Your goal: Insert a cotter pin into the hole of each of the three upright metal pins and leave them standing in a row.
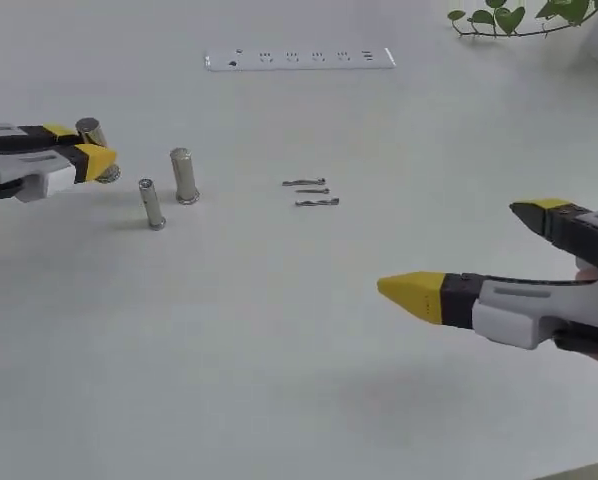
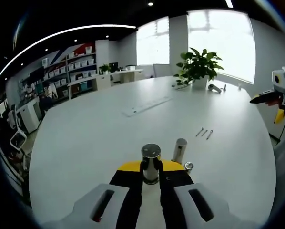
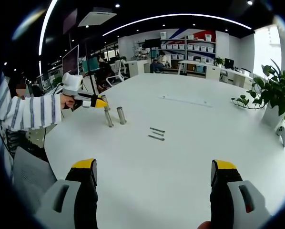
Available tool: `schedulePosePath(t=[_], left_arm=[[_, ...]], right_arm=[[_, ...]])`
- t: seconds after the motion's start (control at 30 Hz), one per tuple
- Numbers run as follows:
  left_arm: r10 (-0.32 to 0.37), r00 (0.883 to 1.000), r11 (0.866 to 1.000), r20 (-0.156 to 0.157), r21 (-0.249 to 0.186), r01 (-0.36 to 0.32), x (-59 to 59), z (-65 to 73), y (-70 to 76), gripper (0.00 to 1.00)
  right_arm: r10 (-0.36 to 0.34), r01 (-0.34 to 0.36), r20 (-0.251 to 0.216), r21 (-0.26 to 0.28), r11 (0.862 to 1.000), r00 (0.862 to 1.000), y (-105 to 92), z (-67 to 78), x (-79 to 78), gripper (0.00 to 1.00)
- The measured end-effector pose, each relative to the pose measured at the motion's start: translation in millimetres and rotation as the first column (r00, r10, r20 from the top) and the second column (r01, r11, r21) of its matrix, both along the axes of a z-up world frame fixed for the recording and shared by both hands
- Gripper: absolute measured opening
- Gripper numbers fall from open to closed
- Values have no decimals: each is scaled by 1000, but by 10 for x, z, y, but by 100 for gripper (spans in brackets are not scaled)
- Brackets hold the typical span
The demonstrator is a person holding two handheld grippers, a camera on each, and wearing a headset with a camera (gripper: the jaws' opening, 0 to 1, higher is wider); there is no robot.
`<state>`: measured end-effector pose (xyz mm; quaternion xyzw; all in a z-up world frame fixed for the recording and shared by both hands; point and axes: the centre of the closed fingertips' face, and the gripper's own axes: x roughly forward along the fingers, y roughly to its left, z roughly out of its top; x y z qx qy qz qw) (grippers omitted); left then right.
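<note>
My left gripper (image 1: 92, 150) is at the far left of the table, shut on a stubby upright metal pin (image 1: 91, 131); in the left gripper view that held pin (image 2: 151, 161) stands between the yellow tips (image 2: 151, 172). Two more metal pins (image 1: 184, 175) (image 1: 152, 203) stand upright just to its right. Three cotter pins (image 1: 313, 192) lie side by side on the table's middle. My right gripper (image 1: 449, 248) hovers open at the lower right, nothing between its fingers, and looks toward the cotter pins (image 3: 156, 133) and the pins (image 3: 121, 115).
A white power strip (image 1: 299, 58) lies along the far side of the white table (image 1: 279, 350). A potted plant (image 1: 519, 15) sits at the far right corner. A person's striped sleeve (image 3: 33, 110) holds the left gripper.
</note>
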<state>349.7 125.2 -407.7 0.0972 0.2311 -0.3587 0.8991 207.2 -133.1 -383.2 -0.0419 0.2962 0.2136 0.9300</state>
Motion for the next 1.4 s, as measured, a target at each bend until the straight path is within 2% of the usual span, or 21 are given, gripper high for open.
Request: schedulePosePath(t=[0.1, 0.17, 0.2, 0.27, 0.43, 0.57, 0.63, 0.7, 0.93, 1.07, 1.23, 1.4], left_arm=[[-13, 1000, 1000, 9, -2, 13, -114, 121, -60, 9], [-16, 999, 1000, 29, -7, 16, -142, 183, -90, 9], [-14, 999, 1000, 38, -14, 15, -119, 208, -56, 9], [-14, 999, 1000, 41, -22, 15, -157, 260, -68, 9], [-20, 997, 999, 71, -42, 23, -343, 431, -141, 9], [-32, 996, 998, 79, -48, 36, -478, 486, -203, 9], [-30, 996, 997, 79, -69, 35, -628, 524, -270, 9], [-31, 997, 996, 77, -80, 37, -698, 533, -301, 9], [-56, 996, 996, 76, -65, 60, -858, 466, -394, 9], [-48, 997, 996, 59, -71, 52, -922, 363, -432, 9], [-70, 996, 996, 50, -50, 72, -998, 195, -516, 9], [-74, 997, 995, 33, -60, 76, -1058, 79, -619, 9]], right_arm=[[3, -3, 9, 4, 1000, 1000, 9, 30, -11, 99], [7, -7, 12, 7, 1000, 1000, 19, 40, -15, 99], [11, -11, 13, 6, 1000, 1000, 26, 49, -22, 99], [14, -14, 20, 5, 1000, 1000, 31, 71, -24, 99], [17, -18, 32, 15, 1000, 999, 46, 112, -43, 99], [29, -29, 33, 15, 999, 999, 72, 116, -69, 99], [32, -33, 36, 17, 999, 999, 84, 124, -83, 99], [37, -38, 35, 20, 999, 999, 98, 122, -95, 99], [66, -67, 33, 16, 998, 997, 152, 108, -139, 99], [79, -80, 39, 18, 997, 996, 180, 114, -151, 99], [100, -100, 39, 11, 995, 994, 217, 102, -158, 99], [102, -102, 41, 13, 995, 994, 215, 55, -136, 99]])
